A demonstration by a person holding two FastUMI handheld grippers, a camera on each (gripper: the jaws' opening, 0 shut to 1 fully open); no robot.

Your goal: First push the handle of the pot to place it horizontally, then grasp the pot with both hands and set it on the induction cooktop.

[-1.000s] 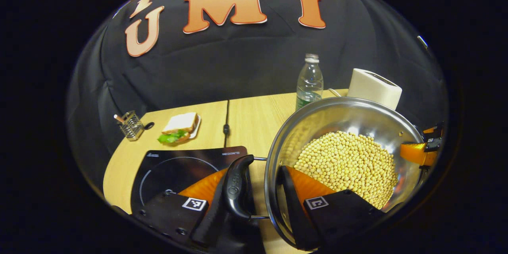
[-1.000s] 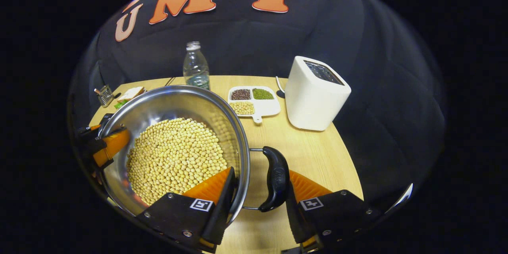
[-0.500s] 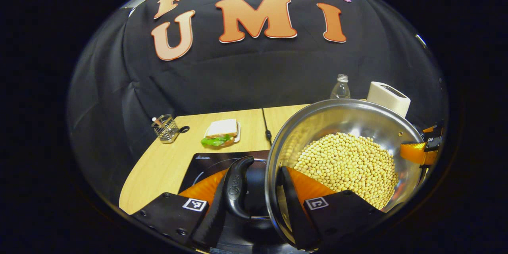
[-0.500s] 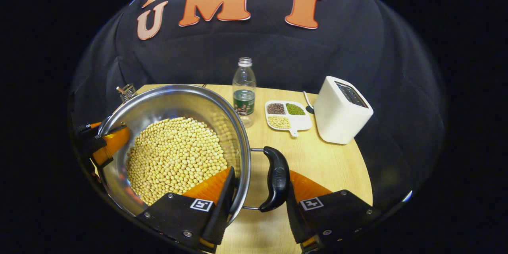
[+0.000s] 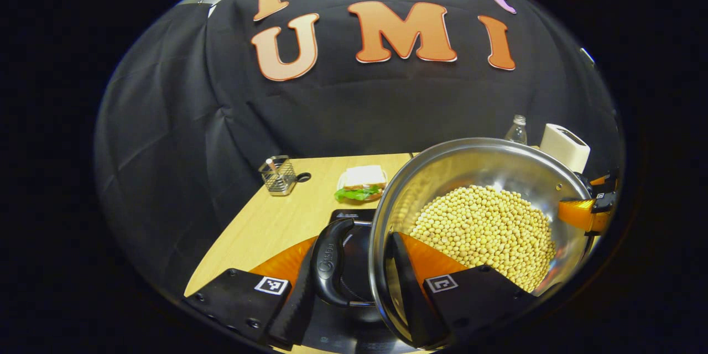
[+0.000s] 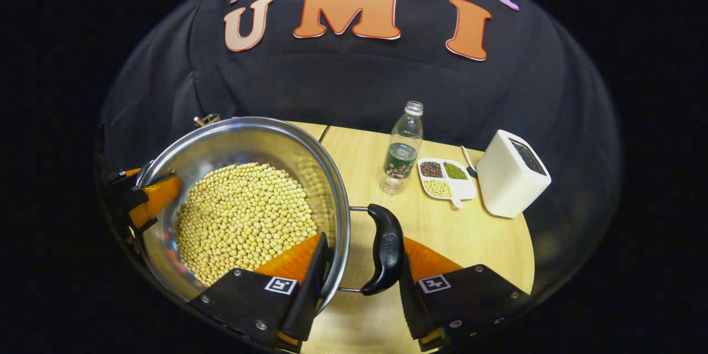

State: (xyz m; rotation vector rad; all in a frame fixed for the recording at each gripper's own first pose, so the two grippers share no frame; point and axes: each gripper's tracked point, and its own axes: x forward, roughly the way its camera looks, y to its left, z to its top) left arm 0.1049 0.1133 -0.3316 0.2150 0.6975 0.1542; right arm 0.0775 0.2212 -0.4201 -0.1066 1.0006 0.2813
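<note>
Left gripper view puts your left gripper [image 5: 354, 279] clamped across the steel pot's [image 5: 475, 177] rim and handle, with the induction cooktop [image 5: 345, 215] directly beneath those fingers. Your right gripper [image 6: 357, 282] grips the opposite handle [image 6: 387, 249] likewise, so the bean-filled pot hangs level between your hands; lower it straight down.

Left claw [image 5: 354, 282] straddled the pot [image 5: 475, 177] rim and black side handle [image 5: 330, 263], fingers on both. Pot full of beans [image 5: 487, 235], above the cooktop [image 5: 345, 215]. Sandwich [image 5: 360, 182] and wire holder [image 5: 278, 175] on counter [image 5: 265, 227] behind.
</note>
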